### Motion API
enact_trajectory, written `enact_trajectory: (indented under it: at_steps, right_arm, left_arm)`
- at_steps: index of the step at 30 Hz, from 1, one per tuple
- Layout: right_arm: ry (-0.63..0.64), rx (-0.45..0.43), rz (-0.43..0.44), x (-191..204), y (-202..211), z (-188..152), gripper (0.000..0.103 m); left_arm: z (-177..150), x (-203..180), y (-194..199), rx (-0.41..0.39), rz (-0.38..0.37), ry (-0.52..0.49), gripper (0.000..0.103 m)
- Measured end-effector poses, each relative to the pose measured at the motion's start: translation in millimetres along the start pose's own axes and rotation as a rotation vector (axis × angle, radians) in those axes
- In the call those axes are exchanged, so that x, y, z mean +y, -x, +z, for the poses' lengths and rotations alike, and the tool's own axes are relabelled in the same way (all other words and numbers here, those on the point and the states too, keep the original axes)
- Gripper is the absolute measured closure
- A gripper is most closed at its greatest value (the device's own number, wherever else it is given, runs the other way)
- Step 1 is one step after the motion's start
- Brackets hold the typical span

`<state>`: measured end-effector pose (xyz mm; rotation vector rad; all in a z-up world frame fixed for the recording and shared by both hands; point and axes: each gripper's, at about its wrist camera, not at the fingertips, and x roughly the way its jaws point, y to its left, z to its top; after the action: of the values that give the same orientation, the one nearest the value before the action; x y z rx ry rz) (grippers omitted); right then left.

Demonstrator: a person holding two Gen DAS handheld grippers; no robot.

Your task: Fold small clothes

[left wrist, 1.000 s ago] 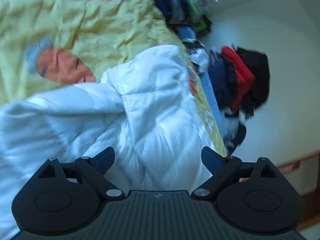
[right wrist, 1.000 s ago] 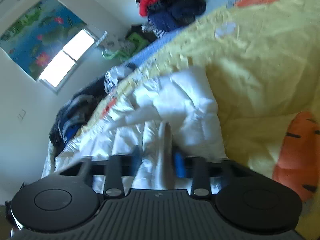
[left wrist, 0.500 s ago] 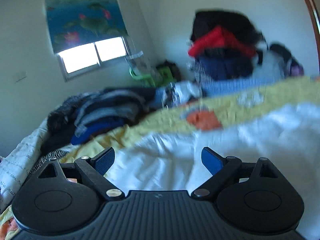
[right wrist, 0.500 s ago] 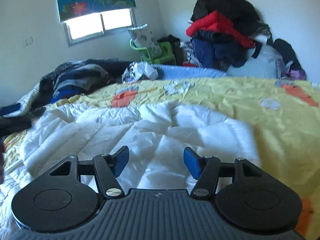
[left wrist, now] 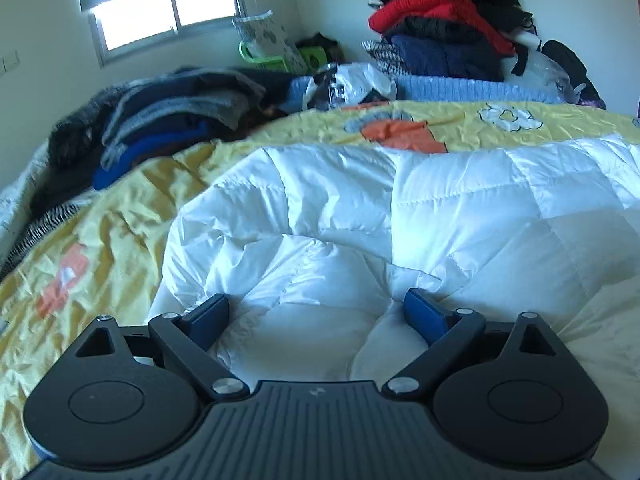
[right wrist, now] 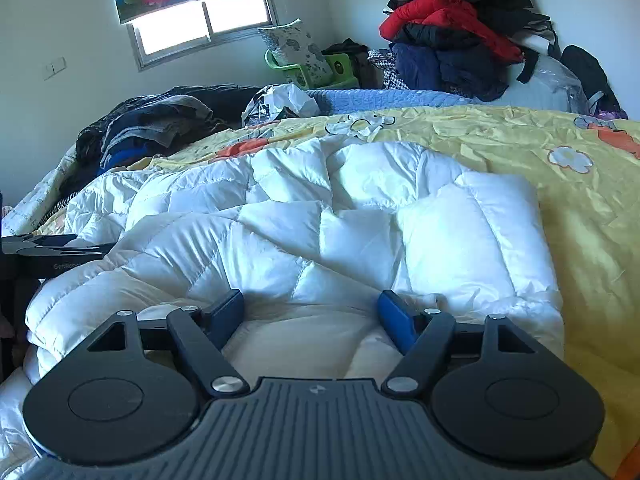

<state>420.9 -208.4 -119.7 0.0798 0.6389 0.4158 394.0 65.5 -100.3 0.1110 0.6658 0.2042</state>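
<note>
A white quilted puffy garment (left wrist: 400,216) lies crumpled on the yellow patterned bedspread (left wrist: 100,240). In the left wrist view my left gripper (left wrist: 316,312) is open low over the garment's near left part. A white bulge rises between its blue fingers (left wrist: 208,316), which do not pinch it. In the right wrist view the same garment (right wrist: 360,232) spreads across the middle. My right gripper (right wrist: 312,308) is opening its jaws over the near edge, with fabric lying loose between them. The left gripper's black body (right wrist: 40,248) shows at that view's left edge.
A pile of dark folded clothes (left wrist: 168,120) lies at the bed's far left. A heap of red and dark clothes (left wrist: 440,28) sits at the back right, behind a blue knit blanket (left wrist: 460,88). A green basket (right wrist: 304,64) and plastic bag (right wrist: 280,100) lie under the window.
Both views have rolled from sideways to upright. My right gripper, shut on a fold of white fabric a second ago, has let go and widened. The left gripper has come lower onto the garment.
</note>
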Motion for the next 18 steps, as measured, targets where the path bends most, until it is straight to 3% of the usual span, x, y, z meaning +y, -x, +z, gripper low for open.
enact_trajectory:
  at_steps: [6,9,11,13,15,18]
  right_arm:
    - [-0.004,-0.002,0.010,-0.8,1.9,-1.0,0.027]
    - [-0.094,-0.023,0.023,-7.2,32.2,3.4,0.026]
    - [-0.254,-0.056,0.117,-23.7,74.5,-4.8,0.023]
    - [-0.369,-0.021,0.205,-40.6,118.6,-24.7,0.015]
    - [-0.467,0.016,0.210,-59.3,164.0,-56.7,0.014]
    - [-0.593,0.032,0.179,-82.5,222.6,-111.0,0.014]
  left_arm:
    - [2.0,-2.4,4.7,-0.027,0.026,-0.021,0.005]
    - [-5.4,18.4,51.7,-0.125,0.038,0.023,0.007]
    - [-18.6,50.1,97.3,-0.160,-0.036,0.122,0.007]
    - [-45.5,89.3,145.6,-0.206,-0.136,0.228,0.006]
    - [-81.2,126.6,187.5,-0.230,-0.181,0.338,0.002]
    - [-132.1,174.3,228.2,-0.180,-0.255,0.483,0.000]
